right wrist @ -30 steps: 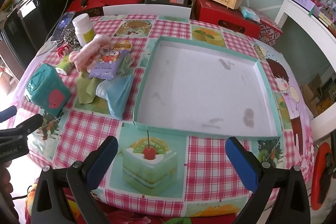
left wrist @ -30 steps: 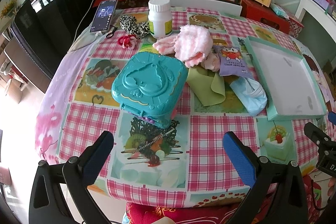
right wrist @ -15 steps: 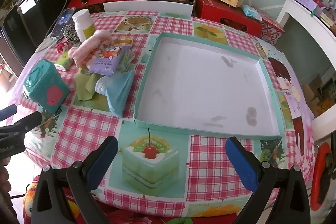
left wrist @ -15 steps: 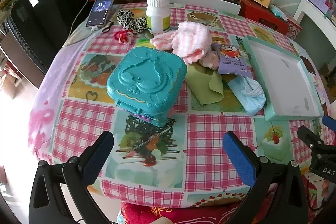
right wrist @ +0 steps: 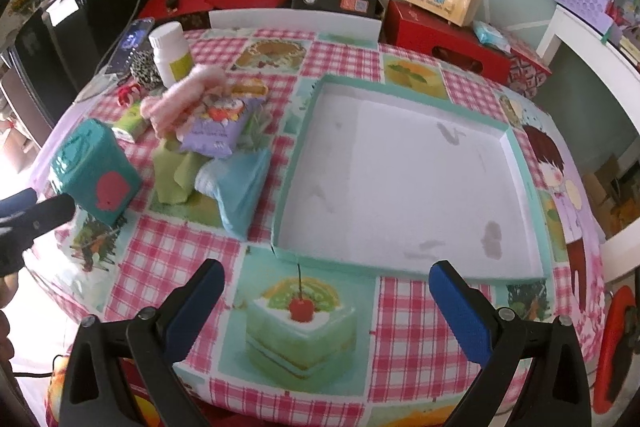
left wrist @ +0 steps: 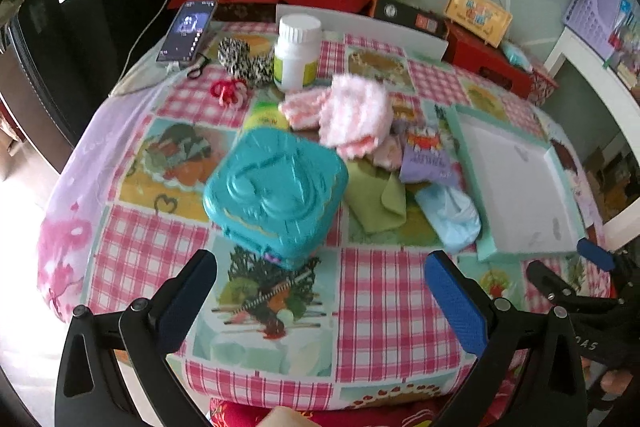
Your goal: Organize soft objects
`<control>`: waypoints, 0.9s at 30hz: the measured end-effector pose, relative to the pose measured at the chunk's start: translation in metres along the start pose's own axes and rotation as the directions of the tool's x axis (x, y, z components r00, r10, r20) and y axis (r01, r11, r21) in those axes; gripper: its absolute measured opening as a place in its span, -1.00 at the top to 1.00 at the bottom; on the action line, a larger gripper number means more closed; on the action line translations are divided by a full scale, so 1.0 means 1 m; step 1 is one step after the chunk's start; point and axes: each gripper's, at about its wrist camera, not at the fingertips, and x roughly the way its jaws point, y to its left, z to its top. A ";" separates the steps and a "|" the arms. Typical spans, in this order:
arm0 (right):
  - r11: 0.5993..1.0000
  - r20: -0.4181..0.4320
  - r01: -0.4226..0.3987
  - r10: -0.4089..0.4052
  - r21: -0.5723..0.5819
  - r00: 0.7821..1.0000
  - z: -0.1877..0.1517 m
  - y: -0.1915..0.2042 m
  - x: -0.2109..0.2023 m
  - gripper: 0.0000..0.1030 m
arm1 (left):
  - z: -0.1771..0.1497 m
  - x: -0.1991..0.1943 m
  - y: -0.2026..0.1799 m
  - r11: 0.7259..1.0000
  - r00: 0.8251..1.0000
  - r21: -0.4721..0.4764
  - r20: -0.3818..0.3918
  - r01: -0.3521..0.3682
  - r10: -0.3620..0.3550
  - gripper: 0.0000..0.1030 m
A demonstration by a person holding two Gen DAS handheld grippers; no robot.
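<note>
- Pink fluffy cloth (left wrist: 356, 107) sits in the heap of soft things left of the tray (right wrist: 524, 187), just in front of the white bottle (left wrist: 298, 53). It looks light and limp, so I would pinch a raised fold at its near edge, not the flat middle.
- Beside it lie a green cloth (left wrist: 376, 203), a purple packet (left wrist: 426, 157) and a pale blue bag (left wrist: 454, 217). The bag looks thin and slippery; I would take it by its bunched end.
- My left gripper (left wrist: 320, 295) hangs wide apart over the near table (left wrist: 384, 307), holding nothing, with the teal box (left wrist: 276, 191) just ahead.
- My right gripper (right wrist: 326, 301) is also spread wide and bare, short of the tray's near rim.
- The tray holds nothing so far, so I judge the sorting is not yet begun.
- That teal box looks hard; I judge it no part of the soft lot.
</note>
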 end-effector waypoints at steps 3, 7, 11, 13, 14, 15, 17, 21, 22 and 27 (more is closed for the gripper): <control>1.000 0.017 -0.013 0.013 -0.005 1.000 0.006 0.003 0.000 -1.00 | 0.011 -0.006 0.004 1.000 1.000 -0.002 0.027 0.016 -0.016 -1.00; 0.999 0.028 -0.038 0.038 -0.016 0.999 0.016 0.008 0.002 -1.00 | 0.030 -0.010 0.010 0.999 0.998 -0.010 0.058 0.033 -0.032 -1.00; 0.998 0.040 -0.061 0.062 -0.021 0.997 0.030 0.014 0.008 -1.00 | 0.050 -0.011 0.014 0.999 0.995 -0.017 0.091 0.037 -0.036 -1.00; 0.997 0.038 -0.072 0.073 -0.023 0.997 0.037 0.016 0.012 -1.00 | 0.061 -0.010 0.013 0.998 0.993 -0.021 0.108 0.051 -0.049 -1.00; 0.997 0.038 -0.074 0.075 -0.024 0.997 0.040 0.017 0.015 -1.00 | 0.065 -0.011 0.012 0.998 0.992 -0.022 0.116 0.057 -0.054 -1.00; 0.997 0.037 -0.076 0.077 -0.024 0.996 0.042 0.018 0.017 -1.00 | 0.070 -0.010 0.010 0.998 0.991 -0.023 0.126 0.058 -0.055 -1.00; 0.996 0.035 -0.083 0.083 -0.024 0.996 0.050 0.020 0.023 -1.00 | 0.079 -0.008 0.007 0.999 0.989 -0.026 0.140 0.044 -0.040 -1.00; 0.995 0.036 -0.093 0.094 -0.025 0.995 0.065 0.024 0.033 -1.00 | 0.098 0.007 -0.004 1.000 0.995 -0.003 0.097 0.014 -0.014 -1.00; 0.995 0.035 -0.099 0.100 -0.027 0.994 0.070 0.026 0.037 -1.00 | 0.101 0.011 -0.006 1.000 0.996 0.002 0.088 0.014 -0.014 -1.00; 0.992 0.027 -0.120 0.121 -0.041 0.992 0.088 0.036 0.053 -1.00 | 0.119 0.034 -0.019 0.999 0.999 0.024 0.037 -0.025 0.024 -1.00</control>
